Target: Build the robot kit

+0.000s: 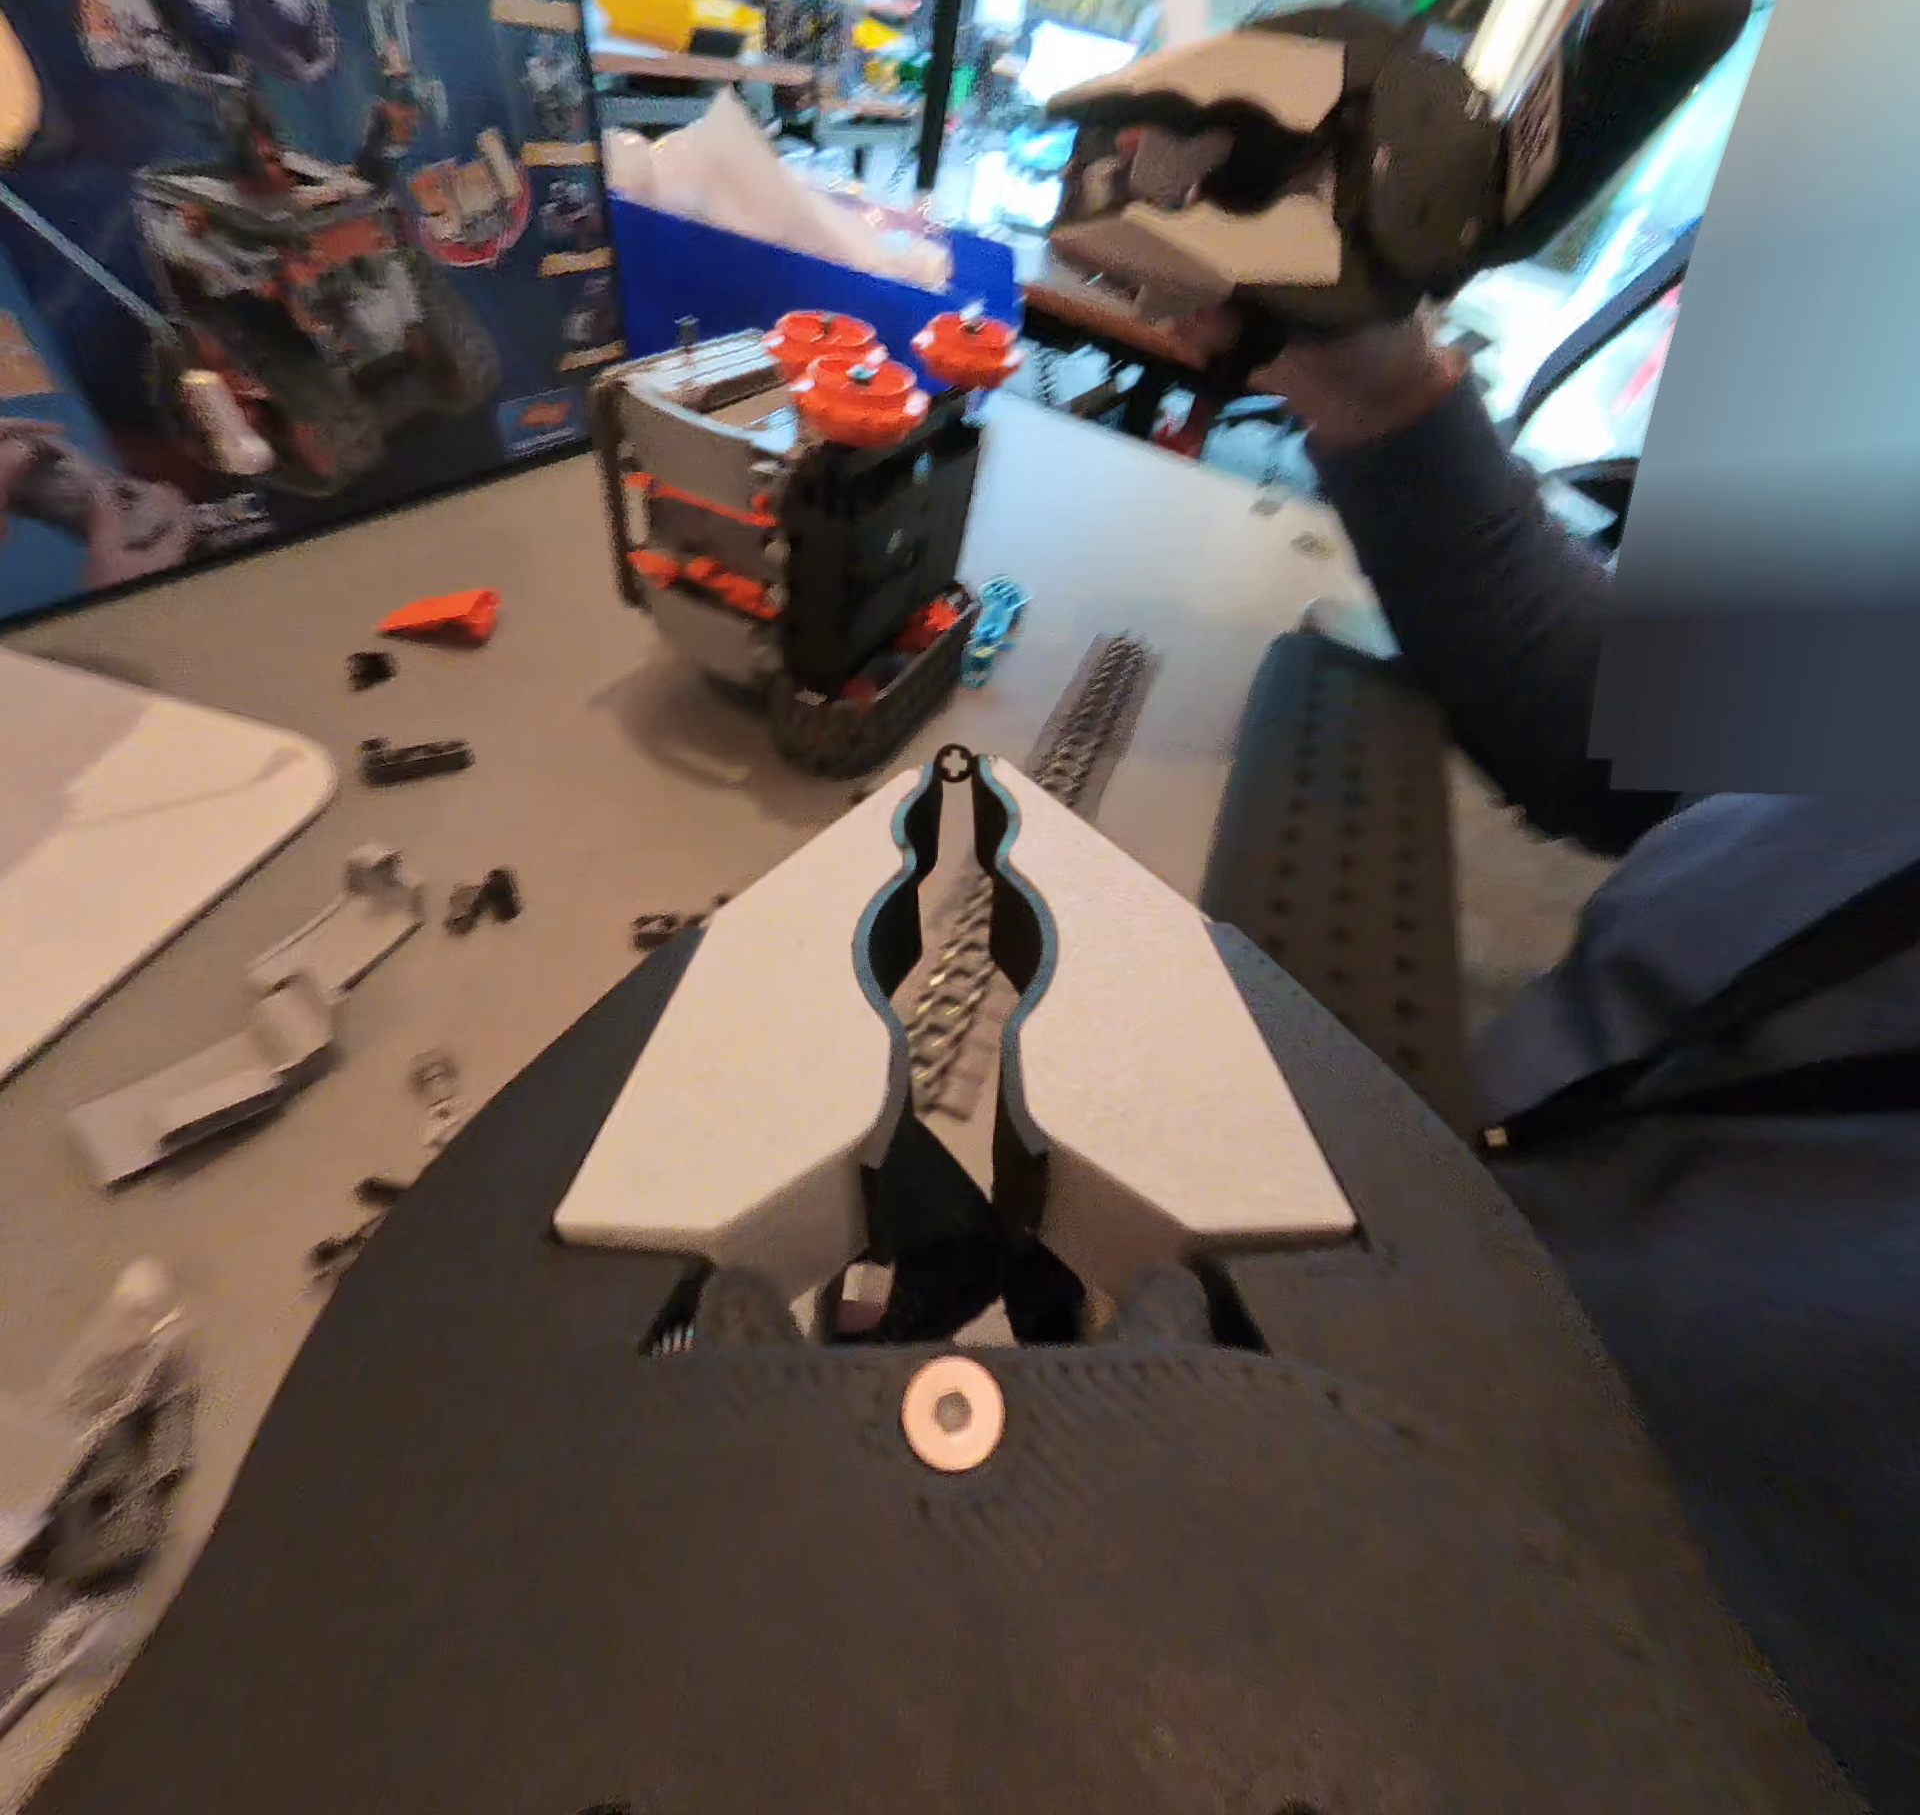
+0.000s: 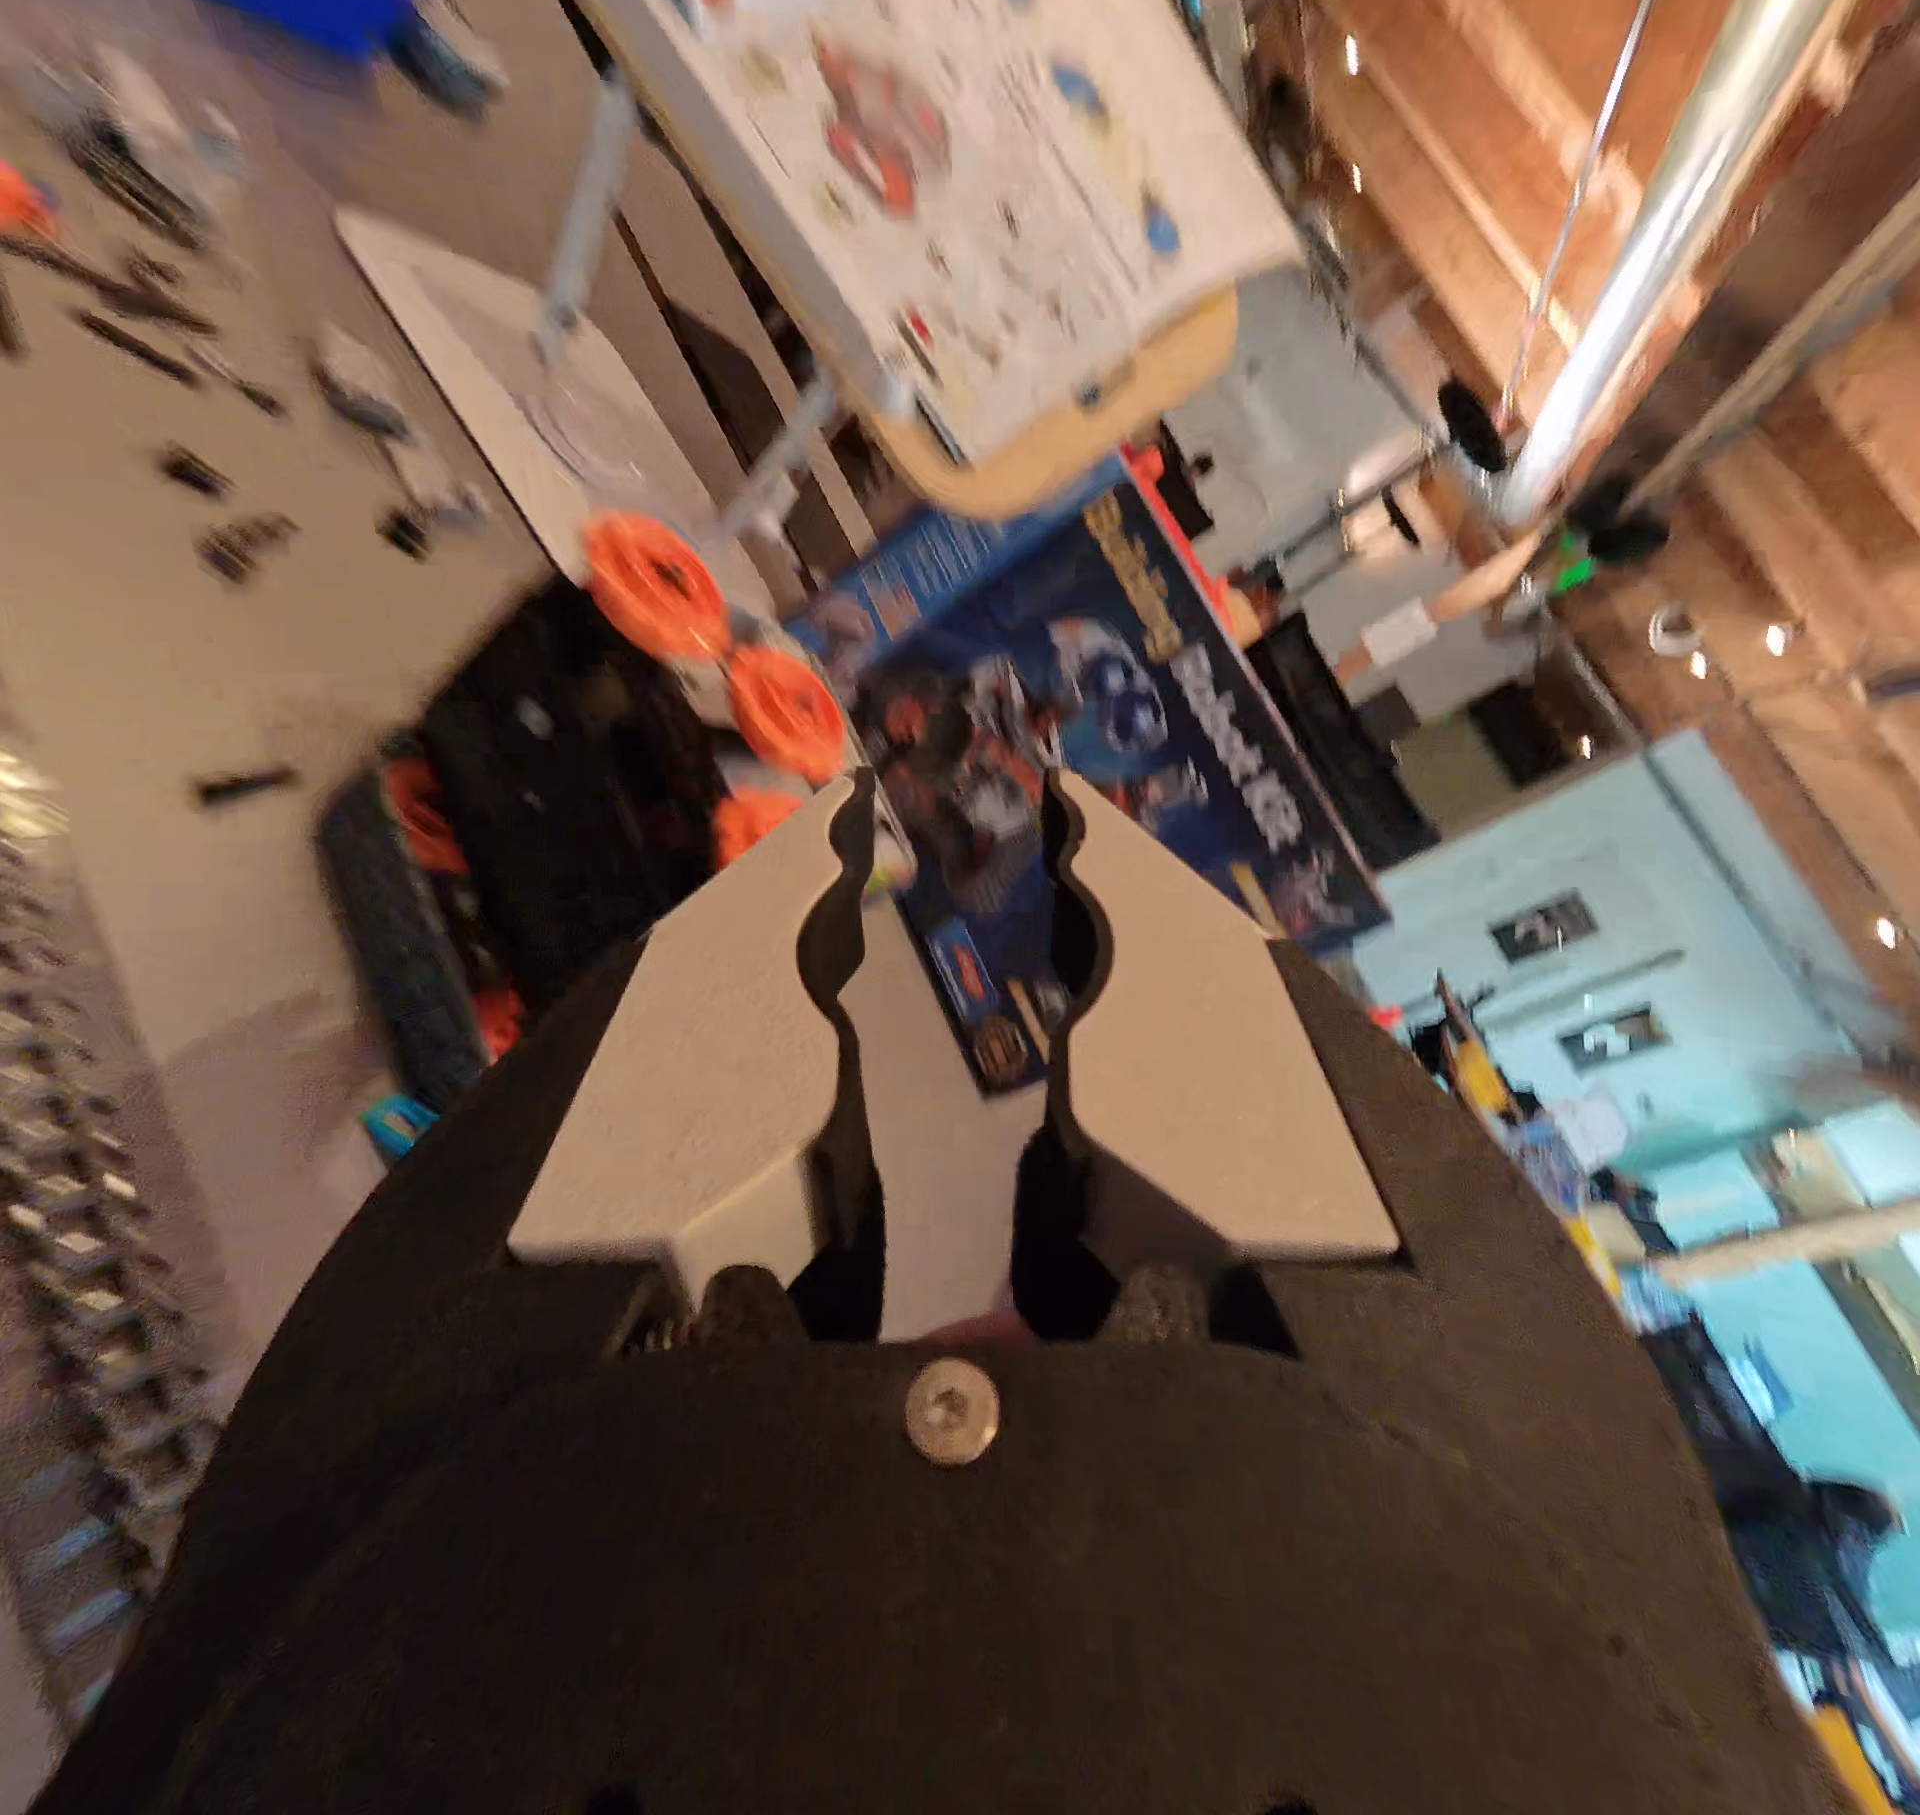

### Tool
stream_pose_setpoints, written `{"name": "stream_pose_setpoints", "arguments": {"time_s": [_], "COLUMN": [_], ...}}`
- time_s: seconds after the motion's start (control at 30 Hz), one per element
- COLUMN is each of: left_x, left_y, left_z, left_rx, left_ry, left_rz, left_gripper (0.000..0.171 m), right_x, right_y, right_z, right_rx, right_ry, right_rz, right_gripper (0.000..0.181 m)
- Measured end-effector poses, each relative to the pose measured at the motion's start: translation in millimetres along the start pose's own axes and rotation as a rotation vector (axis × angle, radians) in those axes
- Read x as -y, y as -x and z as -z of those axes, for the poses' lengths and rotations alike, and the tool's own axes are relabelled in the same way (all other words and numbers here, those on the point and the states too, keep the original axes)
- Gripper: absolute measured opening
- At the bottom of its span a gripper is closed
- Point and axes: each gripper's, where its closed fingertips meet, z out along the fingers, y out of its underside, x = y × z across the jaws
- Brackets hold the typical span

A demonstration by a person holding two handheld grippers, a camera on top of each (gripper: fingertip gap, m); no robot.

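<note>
The left gripper (image 1: 954, 768) sits in the lower middle of its view, pale grey fingers (image 1: 769, 1017) with wavy dark inner edges drawn together on a tiny black cross-holed piece (image 1: 953, 764) pinched at the very tips. Beyond and below the tips a strip of linked grey track (image 1: 1091, 716) stretches across the beige table (image 1: 582, 726).

In the centre of that view stands a blocky toy model (image 1: 790, 539), grey and black plastic with orange stripes and three round orange discs (image 1: 857, 394) on top. Small black and grey pieces (image 1: 414, 759) and one orange wedge (image 1: 442, 615) lie scattered to its left. In the upper left leans a large dark blue box (image 1: 291, 238) printed with a picture of a similar model; its lettering is too blurred to make out, so I leave it.

The right gripper (image 1: 1101, 176) appears in the upper right of the left view, raised off the table, held by a hand with a dark sleeve (image 1: 1455, 560). In its own tilted, blurred view its fingers (image 2: 717, 1038) stand apart with nothing between them. Above them, in the upper middle, hangs a white printed sheet (image 2: 977, 134) on a wooden board (image 2: 1081, 435), its print unreadable.
</note>
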Motion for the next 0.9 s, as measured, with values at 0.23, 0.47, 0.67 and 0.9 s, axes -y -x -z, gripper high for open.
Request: {"name": "stream_pose_setpoints", "arguments": {"time_s": [0.23,0.47,0.67,0.9], "left_x": [33.0,48.3,50.5,52.9], "left_y": [-23.9,-42.7,-57.2,-58.3], "left_z": [-17.0,-34.9,-47.4,-48.4], "left_rx": [-0.226,-0.402,-0.498,-0.536], "left_ry": [-0.200,-0.318,-0.337,-0.365], "left_rz": [0.218,0.413,0.484,0.526], "left_gripper": [0.006,0.005,0.005,0.005], "right_x": [114.8,129.5,126.1,127.6], "right_y": [101.1,124.7,128.9,128.6], "right_z": [-3.6,-23.0,-24.3,-19.4], "right_rx": [0.248,0.221,0.225,0.185], "right_ry": [-0.292,-0.342,-0.358,-0.389], "right_rz": [-0.079,-0.041,0.023,0.071], "right_gripper": [0.035,0.027,0.019,0.012]}}
